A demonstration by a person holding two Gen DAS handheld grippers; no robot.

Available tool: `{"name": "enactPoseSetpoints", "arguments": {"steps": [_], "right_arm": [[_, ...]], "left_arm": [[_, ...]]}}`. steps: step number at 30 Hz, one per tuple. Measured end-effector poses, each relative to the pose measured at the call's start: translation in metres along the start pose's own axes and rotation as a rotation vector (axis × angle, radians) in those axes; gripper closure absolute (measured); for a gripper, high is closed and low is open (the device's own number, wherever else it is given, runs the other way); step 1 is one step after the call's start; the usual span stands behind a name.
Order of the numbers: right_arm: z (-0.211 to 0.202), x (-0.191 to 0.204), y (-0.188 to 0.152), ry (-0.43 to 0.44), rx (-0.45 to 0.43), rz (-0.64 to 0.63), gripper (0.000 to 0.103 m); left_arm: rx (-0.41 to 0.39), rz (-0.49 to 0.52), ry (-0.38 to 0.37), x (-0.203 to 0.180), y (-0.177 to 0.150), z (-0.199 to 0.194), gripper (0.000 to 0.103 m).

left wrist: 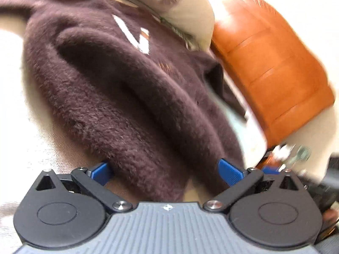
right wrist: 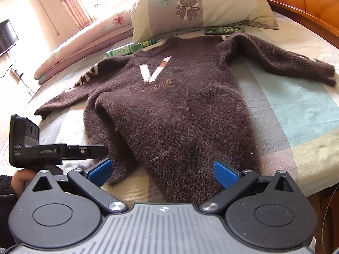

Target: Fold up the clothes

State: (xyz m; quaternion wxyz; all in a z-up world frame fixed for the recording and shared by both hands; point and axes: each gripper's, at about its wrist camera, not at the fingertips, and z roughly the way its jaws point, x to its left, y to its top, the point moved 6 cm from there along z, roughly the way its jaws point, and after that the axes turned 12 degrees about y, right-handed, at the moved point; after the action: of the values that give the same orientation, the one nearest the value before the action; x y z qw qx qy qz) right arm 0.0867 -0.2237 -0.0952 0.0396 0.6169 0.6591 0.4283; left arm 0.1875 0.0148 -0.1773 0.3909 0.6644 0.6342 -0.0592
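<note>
Nearby, pillow (right wrist: 199, 6), green bottle (right wrist: 131, 47) and phone (right wrist: 224, 30) crowd sweater (right wrist: 175, 110).

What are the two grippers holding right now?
Nothing. The left gripper and right gripper are both open over the hem of the brown sweater.
</note>
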Motion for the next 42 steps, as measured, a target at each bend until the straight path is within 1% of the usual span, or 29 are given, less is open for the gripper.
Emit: {"name": "enactPoseSetpoints", "arguments": {"steps": [2,3,4,6,10,13,16,17,18,20,22,24,26,27,29,30,34,35,37,40,42], "right_arm": [[-0.001,-0.002,-0.001,-0.003,-0.001,0.005,0.000],[-0.001,-0.003,-0.001,-0.004,-0.002,0.007,0.000],[-0.001,-0.004,-0.002,-0.002,-0.001,0.011,0.000],[0.001,-0.006,-0.001,0.001,0.000,0.019,0.000],[0.007,-0.005,-0.002,0.024,0.007,0.031,0.000],[0.006,-0.002,-0.002,0.037,0.001,0.023,0.000],[0.002,-0.002,-0.002,0.041,-0.009,0.017,0.000],[0.002,-0.003,-0.002,0.045,-0.014,0.022,0.000],[0.001,-0.005,-0.002,0.050,-0.019,0.027,0.000],[0.002,-0.007,-0.001,0.055,-0.018,0.041,0.000],[0.003,-0.007,-0.002,0.061,-0.016,0.046,0.000],[0.004,-0.007,-0.003,0.067,-0.013,0.051,0.000],[0.003,-0.007,-0.004,0.068,-0.016,0.055,0.000],[0.002,-0.008,-0.004,0.066,-0.019,0.057,0.000],[0.000,-0.010,-0.003,0.060,-0.025,0.066,0.000],[0.000,-0.012,-0.002,0.054,-0.026,0.074,0.000],[-0.005,-0.011,0.000,0.045,-0.037,0.065,0.000],[-0.006,-0.010,0.000,0.044,-0.041,0.061,0.000],[-0.008,-0.009,0.001,0.042,-0.047,0.057,0.000],[-0.007,-0.010,0.002,0.040,-0.049,0.065,0.000],[-0.006,-0.011,0.001,0.039,-0.045,0.070,0.000]], "left_arm": [[0.008,-0.137,-0.062,0.013,0.000,-0.004,0.001],[-0.002,-0.186,-0.092,0.019,0.000,-0.007,0.001],[-0.016,-0.214,-0.116,0.023,0.000,-0.009,0.001],[-0.023,-0.262,-0.124,0.027,0.003,-0.008,0.001],[0.014,-0.317,-0.069,0.022,0.018,0.005,0.001],[0.038,-0.344,-0.104,0.013,0.013,0.009,0.001],[0.031,-0.311,-0.148,0.009,-0.004,0.005,0.002],[0.023,-0.308,-0.133,0.010,-0.003,0.006,0.007],[0.016,-0.305,-0.119,0.012,-0.001,0.006,0.015],[0.000,-0.300,-0.090,0.016,0.002,0.007,0.023],[-0.030,-0.336,-0.072,0.025,0.003,0.011,0.040],[-0.053,-0.375,-0.046,0.036,0.000,0.015,0.078],[-0.063,-0.428,-0.061,0.044,-0.008,0.014,0.084],[-0.068,-0.451,-0.067,0.047,-0.012,0.014,0.085],[-0.063,-0.405,-0.055,0.040,-0.007,0.007,0.086],[-0.060,-0.382,-0.048,0.036,-0.004,0.004,0.090],[-0.050,-0.289,-0.024,0.022,0.007,-0.009,0.092],[-0.067,-0.263,-0.040,0.015,0.010,-0.019,0.095],[-0.094,-0.229,-0.062,0.006,0.013,-0.039,0.095],[-0.144,-0.187,-0.053,0.002,0.011,-0.071,0.095],[-0.164,-0.196,-0.051,0.011,0.008,-0.088,0.095]]}}
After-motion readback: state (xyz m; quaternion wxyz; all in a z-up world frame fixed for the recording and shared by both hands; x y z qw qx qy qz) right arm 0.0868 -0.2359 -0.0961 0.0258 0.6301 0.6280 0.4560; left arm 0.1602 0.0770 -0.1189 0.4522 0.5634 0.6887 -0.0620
